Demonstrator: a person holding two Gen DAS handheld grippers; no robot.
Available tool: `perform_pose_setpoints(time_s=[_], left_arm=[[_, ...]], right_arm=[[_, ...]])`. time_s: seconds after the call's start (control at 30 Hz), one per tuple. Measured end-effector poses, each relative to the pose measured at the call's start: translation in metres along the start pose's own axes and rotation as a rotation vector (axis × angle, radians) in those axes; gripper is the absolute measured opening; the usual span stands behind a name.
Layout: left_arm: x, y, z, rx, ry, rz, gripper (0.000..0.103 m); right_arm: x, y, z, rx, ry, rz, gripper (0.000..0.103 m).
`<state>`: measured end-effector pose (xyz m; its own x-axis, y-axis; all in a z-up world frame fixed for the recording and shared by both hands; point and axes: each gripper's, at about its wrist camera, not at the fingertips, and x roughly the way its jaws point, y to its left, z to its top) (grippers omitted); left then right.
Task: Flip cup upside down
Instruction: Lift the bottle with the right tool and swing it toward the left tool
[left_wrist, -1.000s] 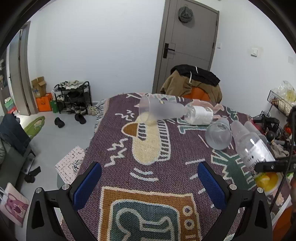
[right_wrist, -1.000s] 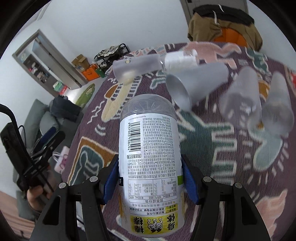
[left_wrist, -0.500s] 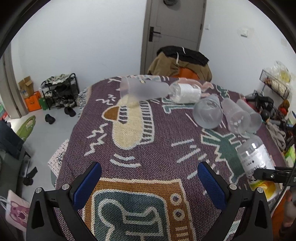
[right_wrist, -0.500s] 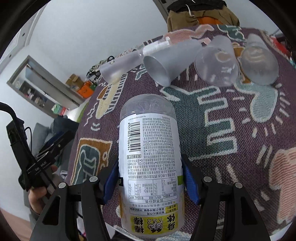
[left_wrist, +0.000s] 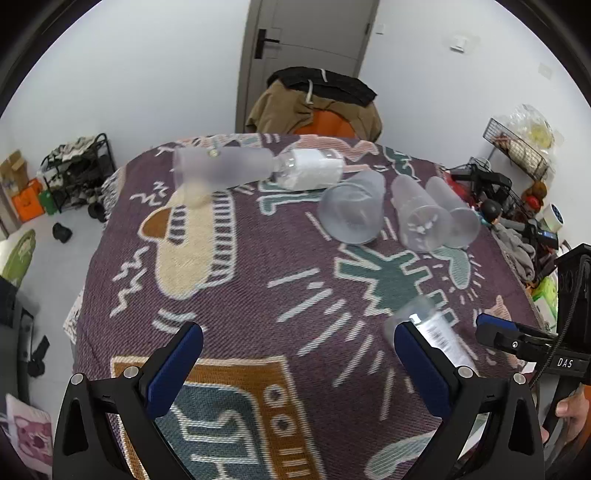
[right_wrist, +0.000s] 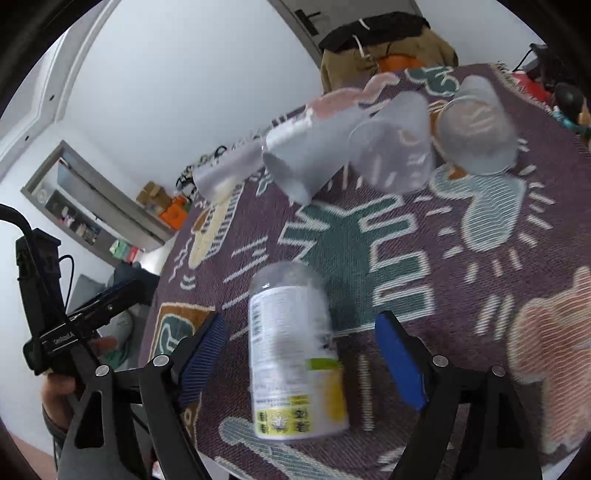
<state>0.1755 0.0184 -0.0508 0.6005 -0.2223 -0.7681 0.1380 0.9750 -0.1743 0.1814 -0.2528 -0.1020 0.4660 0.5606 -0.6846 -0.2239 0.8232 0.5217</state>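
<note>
Between the spread blue pads of the left gripper (left_wrist: 297, 360) lies nothing but patterned blanket (left_wrist: 236, 280); its jaws stand wide apart and it hovers over the near part of the table, pointed down the length of the cloth and tilted slightly downward. From this view the task's things sit at the far right: three frosted cups (left_wrist: 351, 212) on their sides, mouths turned toward the camera, lying close together, with a long frosted tube (left_wrist: 221, 168) and a white-labelled bottle (left_wrist: 314, 170) end to end behind them. At the lower right a labelled bottle (left_wrist: 436, 328) shows beside the left gripper's right finger, with the tip of the right gripper just beyond it. Judged from this, no cup has been flipped yet and the work is at a clearing or set-down step. From the right wrist view, the right gripper (right_wrist: 299, 354) has its jaws open, both pads clear of the labelled bottle (right_wrist: 291, 354), which lies or leans blurred on the blanket between them. Whether it is at rest cannot be told. The tool points forward and down toward the cups (right_wrist: 391, 155), which lie well ahead, the nearest cup (right_wrist: 310, 155) with its mouth toward the left. The left gripper is visible at the left edge, held in the person's hand. The next move calls for lifting clear of the bottle, reaching a cup, closing on its wall and turning it mouth down.
</note>
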Motion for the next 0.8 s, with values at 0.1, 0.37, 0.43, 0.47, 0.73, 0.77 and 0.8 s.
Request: perform_pose_setpoints(time_s=[0.1, 0.37, 0.43, 0.47, 0.73, 0.77, 0.8], left_arm=[[0.001, -0.016, 0.007, 0.018, 0.02, -0.009, 0.103], [0.012, -0.047, 0.017, 0.032, 0.085, -0.032, 0.103], [0.017, -0.052, 0.02, 0.01, 0.11, -0.061, 0.103], [0.02, -0.054, 0.022, 0.0, 0.126, -0.072, 0.103], [0.039, -0.077, 0.023, -0.045, 0.238, -0.133, 0.096], [0.042, -0.08, 0.022, -0.048, 0.253, -0.141, 0.093], [0.045, -0.083, 0.022, -0.053, 0.27, -0.151, 0.092]], right_arm=[[-0.014, -0.009, 0.0, -0.004, -0.03, -0.014, 0.085], [-0.044, -0.037, -0.008, -0.025, -0.095, -0.077, 0.086], [-0.049, -0.043, -0.01, -0.032, -0.109, -0.095, 0.086], [-0.052, -0.046, -0.011, -0.037, -0.114, -0.102, 0.086], [-0.065, -0.073, -0.017, -0.019, -0.182, -0.179, 0.086], [-0.066, -0.074, -0.017, -0.025, -0.191, -0.179, 0.086], [-0.068, -0.075, -0.019, -0.035, -0.2, -0.175, 0.086]])
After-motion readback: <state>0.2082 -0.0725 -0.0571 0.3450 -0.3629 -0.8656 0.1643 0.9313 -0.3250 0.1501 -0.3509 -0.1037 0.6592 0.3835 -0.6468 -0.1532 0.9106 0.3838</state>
